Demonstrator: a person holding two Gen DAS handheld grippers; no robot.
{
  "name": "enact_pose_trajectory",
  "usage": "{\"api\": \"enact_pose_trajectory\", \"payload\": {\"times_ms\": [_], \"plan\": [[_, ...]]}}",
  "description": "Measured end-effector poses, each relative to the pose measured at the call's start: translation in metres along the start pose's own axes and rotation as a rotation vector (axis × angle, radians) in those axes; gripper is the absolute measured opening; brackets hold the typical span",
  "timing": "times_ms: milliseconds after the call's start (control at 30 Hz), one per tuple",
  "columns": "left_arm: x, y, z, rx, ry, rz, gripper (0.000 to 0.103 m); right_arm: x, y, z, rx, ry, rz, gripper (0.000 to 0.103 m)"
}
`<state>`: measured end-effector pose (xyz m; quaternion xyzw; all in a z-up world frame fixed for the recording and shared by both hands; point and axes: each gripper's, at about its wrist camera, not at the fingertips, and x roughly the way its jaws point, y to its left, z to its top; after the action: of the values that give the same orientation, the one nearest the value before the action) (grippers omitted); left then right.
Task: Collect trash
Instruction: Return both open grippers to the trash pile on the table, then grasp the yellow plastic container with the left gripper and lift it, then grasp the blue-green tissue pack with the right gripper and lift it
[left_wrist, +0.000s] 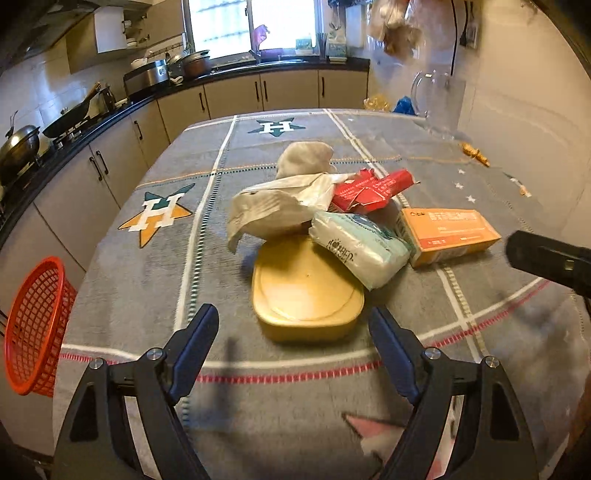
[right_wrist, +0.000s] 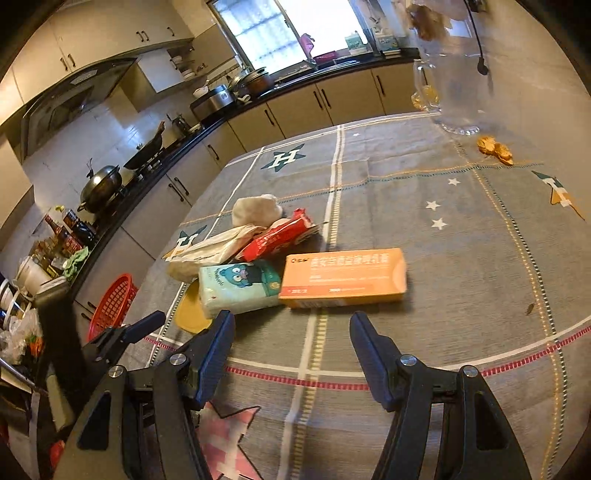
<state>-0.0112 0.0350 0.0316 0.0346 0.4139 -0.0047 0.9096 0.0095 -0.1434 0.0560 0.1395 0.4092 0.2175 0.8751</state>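
Here: kitchen, grey star-patterned tablecloth (left_wrist: 155, 280), trash pile (left_wrist: 332, 221) centre; left gripper (left_wrist: 293, 325) and right gripper (right_wrist: 291, 332) both apart, empty.

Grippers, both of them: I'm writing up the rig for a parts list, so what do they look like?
The left gripper and right gripper look alike: matte black angular frames with triangular cut-outs, round silver pivot bolts, and two flat dark-blue fingers that taper toward the tips. No cables, markings or sleeves show.
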Motion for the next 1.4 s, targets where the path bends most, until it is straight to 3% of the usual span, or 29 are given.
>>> {"api": "enact_pose_trajectory", "payload": {"times_ms": [200, 267, 300, 333, 700, 933, 1133, 1400], "plan": [[0.018, -0.001, 0.010, -0.019, 0.020, 0.008, 0.082, 0.003, -0.004, -0.001, 0.002, 0.005, -0.002, 0.069], [0.021, 0.003, 0.013, -0.034, 0.024, -0.003, 0.077, 0.003, -0.002, -0.001, -0.006, 0.006, -0.005, 0.069], [0.021, 0.005, 0.013, -0.040, 0.023, -0.016, 0.066, 0.004, -0.001, -0.001, -0.012, 0.007, -0.007, 0.069], [0.021, 0.006, 0.013, -0.040, 0.027, -0.018, 0.064, 0.004, 0.000, -0.001, -0.016, 0.006, -0.008, 0.069], [-0.009, 0.052, -0.017, -0.084, -0.001, 0.004, 0.064, 0.023, 0.029, -0.005, -0.105, 0.058, -0.019, 0.069], [-0.022, 0.079, -0.038, -0.112, -0.020, 0.055, 0.064, 0.054, 0.041, -0.004, -0.035, 0.165, 0.056, 0.069], [-0.022, 0.087, -0.042, -0.133, -0.022, 0.017, 0.064, 0.079, 0.050, 0.005, 0.027, 0.215, 0.065, 0.069], [-0.026, 0.090, -0.043, -0.152, -0.043, -0.021, 0.064, 0.119, 0.055, 0.031, 0.087, 0.256, -0.077, 0.069]]}}
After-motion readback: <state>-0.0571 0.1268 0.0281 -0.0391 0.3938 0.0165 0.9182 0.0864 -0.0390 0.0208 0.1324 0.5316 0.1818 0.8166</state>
